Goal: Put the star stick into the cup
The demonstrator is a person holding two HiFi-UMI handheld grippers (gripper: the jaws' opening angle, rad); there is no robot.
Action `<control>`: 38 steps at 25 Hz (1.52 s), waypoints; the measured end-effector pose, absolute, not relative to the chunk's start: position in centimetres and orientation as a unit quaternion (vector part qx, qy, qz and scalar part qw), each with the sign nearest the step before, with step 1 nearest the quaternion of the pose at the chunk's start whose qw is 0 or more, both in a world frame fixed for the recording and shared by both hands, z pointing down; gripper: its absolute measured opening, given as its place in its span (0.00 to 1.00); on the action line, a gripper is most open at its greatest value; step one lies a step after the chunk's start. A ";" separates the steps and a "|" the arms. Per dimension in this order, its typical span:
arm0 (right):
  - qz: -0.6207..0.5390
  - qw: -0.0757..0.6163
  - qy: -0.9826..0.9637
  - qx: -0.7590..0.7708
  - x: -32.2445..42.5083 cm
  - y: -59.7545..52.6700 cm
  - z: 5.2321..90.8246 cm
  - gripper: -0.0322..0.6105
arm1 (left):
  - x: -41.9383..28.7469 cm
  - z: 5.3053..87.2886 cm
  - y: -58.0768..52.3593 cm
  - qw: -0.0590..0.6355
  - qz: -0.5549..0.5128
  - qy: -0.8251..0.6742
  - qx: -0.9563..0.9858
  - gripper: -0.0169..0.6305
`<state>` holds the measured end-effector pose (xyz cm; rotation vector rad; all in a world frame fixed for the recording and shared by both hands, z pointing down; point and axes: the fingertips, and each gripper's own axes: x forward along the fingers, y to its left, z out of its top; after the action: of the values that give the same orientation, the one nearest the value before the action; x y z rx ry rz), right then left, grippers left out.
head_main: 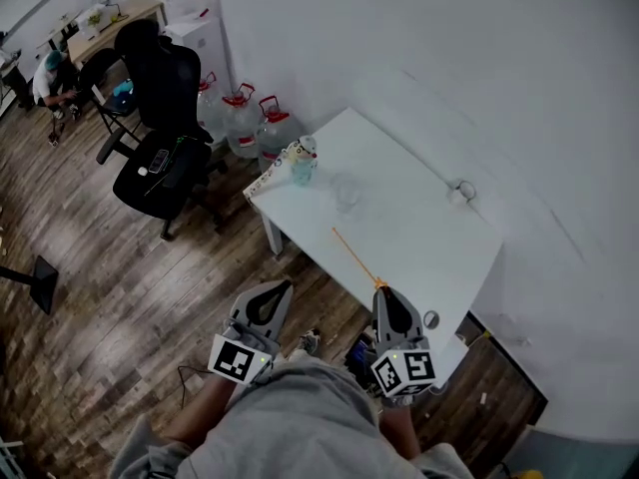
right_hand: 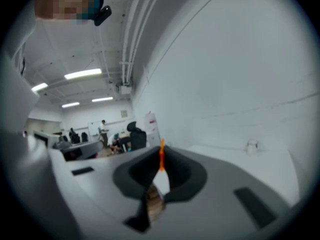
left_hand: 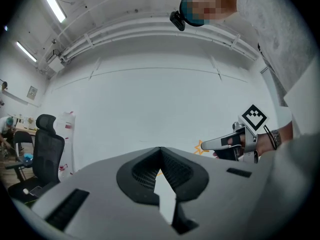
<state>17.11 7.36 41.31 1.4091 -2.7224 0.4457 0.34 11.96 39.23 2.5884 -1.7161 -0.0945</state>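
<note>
The star stick (head_main: 355, 257) is a thin orange rod with its star at the end nearest me. It reaches out over the white table (head_main: 429, 238). My right gripper (head_main: 384, 293) is shut on it just behind the star, at the table's near edge. In the right gripper view the orange stick (right_hand: 161, 157) stands up between the closed jaws. A clear cup (head_main: 346, 193) stands upright on the table, well beyond the stick's far tip. My left gripper (head_main: 279, 287) is shut and empty over the floor left of the table. From the left gripper view the star (left_hand: 201, 147) shows at the right gripper's tip.
A pale bottle-like item (head_main: 303, 160) stands at the table's far left corner, and a small white object (head_main: 461, 192) near the wall. Water jugs (head_main: 240, 118) and a black office chair (head_main: 160, 88) stand left of the table. A person sits far left.
</note>
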 end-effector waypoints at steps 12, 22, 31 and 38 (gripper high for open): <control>0.162 0.032 -0.852 0.497 19.8 2.6 42.4 0.12 | 3.0 41.0 5.1 0.033 -0.003 -0.509 0.860 0.07; 0.177 0.034 -0.802 0.570 18.5 -2.7 42.7 0.12 | 2.4 40.5 -4.6 0.027 -0.016 -0.425 0.905 0.07; 0.176 0.062 -0.771 0.609 15.2 -8.3 43.3 0.12 | 0.9 41.6 -12.1 0.044 -0.017 -0.366 0.930 0.07; 0.192 0.112 -0.756 0.615 13.5 -10.7 46.3 0.12 | -0.1 43.1 -15.4 0.068 -0.011 -0.341 0.938 0.07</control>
<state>13.46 -10.70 46.32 1.8063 -2.2213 0.5639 -0.08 -15.42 43.14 2.8251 -1.0270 -0.0342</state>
